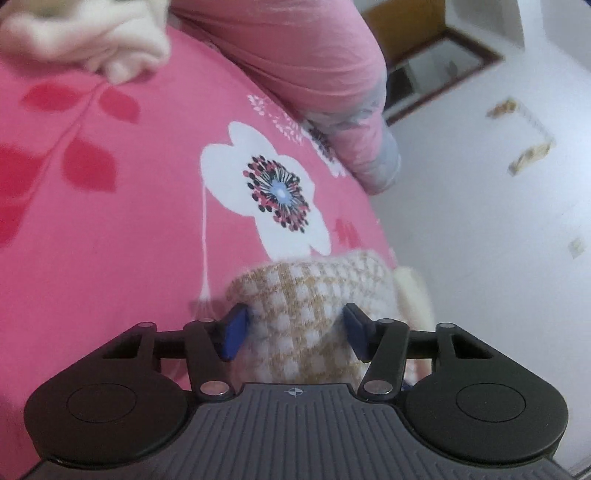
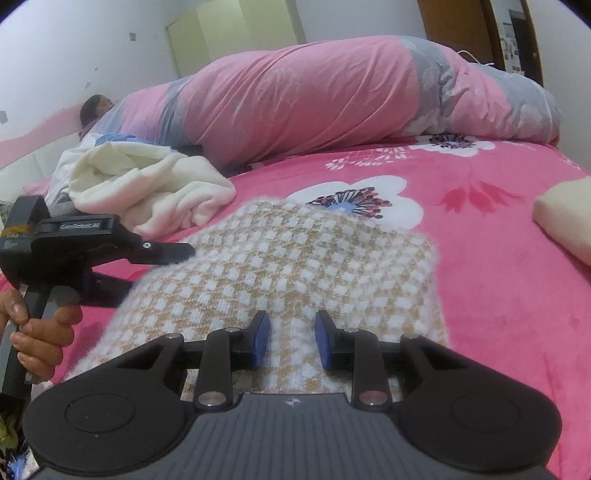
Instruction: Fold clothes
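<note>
Slippage is risked: checked knit sweater (image 2: 280, 266), on bed (image 2: 498, 288), is bunched btwn half-open left gripper (image 1: 293, 332) pads and under narrowly parted right gripper (image 2: 291, 341), w/ firm hold unclear.

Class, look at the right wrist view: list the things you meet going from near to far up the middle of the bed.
right gripper → checked knit garment → white flower print on the pink bedspread → rolled pink and grey quilt → white wall
</note>
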A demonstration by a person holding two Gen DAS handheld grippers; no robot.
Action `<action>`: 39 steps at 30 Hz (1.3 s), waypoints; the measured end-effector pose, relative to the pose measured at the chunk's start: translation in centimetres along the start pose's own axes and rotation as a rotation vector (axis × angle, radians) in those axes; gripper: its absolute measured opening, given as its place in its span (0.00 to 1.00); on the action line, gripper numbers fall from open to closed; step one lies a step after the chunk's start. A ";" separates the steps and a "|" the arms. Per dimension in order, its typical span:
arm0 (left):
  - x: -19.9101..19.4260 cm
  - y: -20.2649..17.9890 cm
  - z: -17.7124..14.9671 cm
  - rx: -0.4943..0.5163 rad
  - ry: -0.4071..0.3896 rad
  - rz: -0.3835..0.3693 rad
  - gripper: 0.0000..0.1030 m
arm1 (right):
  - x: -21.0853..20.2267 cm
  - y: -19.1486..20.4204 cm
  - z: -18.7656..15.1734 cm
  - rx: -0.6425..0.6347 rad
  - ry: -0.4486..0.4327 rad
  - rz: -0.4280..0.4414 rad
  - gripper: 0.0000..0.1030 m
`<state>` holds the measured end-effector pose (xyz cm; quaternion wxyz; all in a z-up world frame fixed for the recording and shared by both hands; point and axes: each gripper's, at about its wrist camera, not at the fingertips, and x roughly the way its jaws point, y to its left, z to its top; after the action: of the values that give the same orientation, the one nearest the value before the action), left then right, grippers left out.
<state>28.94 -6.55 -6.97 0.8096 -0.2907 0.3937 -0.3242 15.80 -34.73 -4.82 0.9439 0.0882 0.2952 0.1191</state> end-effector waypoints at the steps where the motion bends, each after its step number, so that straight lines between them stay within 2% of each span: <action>1: 0.1 -0.6 0.1 0.039 0.003 0.018 0.49 | 0.0 -0.1 0.0 0.004 -0.002 -0.002 0.29; 3: 0.2 -1.8 0.4 0.108 0.011 0.056 0.47 | 0.0 -0.2 -0.1 0.015 -0.004 -0.001 0.29; 5: 0.3 -2.1 0.8 0.133 0.025 0.065 0.47 | 0.0 -0.2 -0.1 0.021 -0.006 -0.007 0.29; 10: -0.1 0.5 2.0 -0.019 0.069 -0.015 0.48 | 0.0 0.0 -0.1 0.018 -0.014 -0.012 0.29; 15: -4.4 1.6 1.8 -0.077 -0.071 -0.033 0.48 | 0.0 0.1 -0.1 0.010 -0.017 -0.010 0.29; 17: -5.2 1.4 1.8 -0.048 -0.078 0.029 0.48 | 0.0 0.1 -0.1 0.011 -0.018 -0.010 0.29; 20: -5.6 0.3 1.0 0.033 -0.073 0.135 0.47 | 0.0 0.1 -0.1 0.011 -0.019 -0.011 0.29; 24: -7.0 -2.6 -0.9 0.135 -0.100 0.122 0.47 | 0.1 0.1 0.0 0.007 -0.015 -0.015 0.29; 28: -8.2 -7.4 -3.5 0.342 -0.130 0.113 0.47 | 0.2 0.2 0.3 0.007 0.004 -0.023 0.29; 30: -8.1 -9.5 -5.0 0.445 -0.119 0.117 0.47 | -0.5 0.7 1.4 -0.005 0.036 -0.045 0.29; 32: -8.0 -10.9 -6.5 0.528 -0.103 0.102 0.49 | -2.7 1.1 2.6 -0.003 0.033 -0.081 0.31; 34: -7.8 -12.0 -8.1 0.608 -0.081 0.081 0.49 | -6.3 0.9 3.1 0.001 -0.029 -0.119 0.35; 37: -6.9 -13.4 -10.5 0.733 -0.023 0.054 0.51 | -11.5 -0.1 2.2 0.039 -0.091 -0.153 0.36; 39: -5.8 -14.0 -12.2 0.802 0.040 0.066 0.55 | -14.2 -0.9 1.1 0.071 -0.105 -0.167 0.36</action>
<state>11.98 -13.54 -0.51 0.8608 0.0673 0.2609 -0.4318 5.23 -39.63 3.47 0.9609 0.1030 0.2557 0.0248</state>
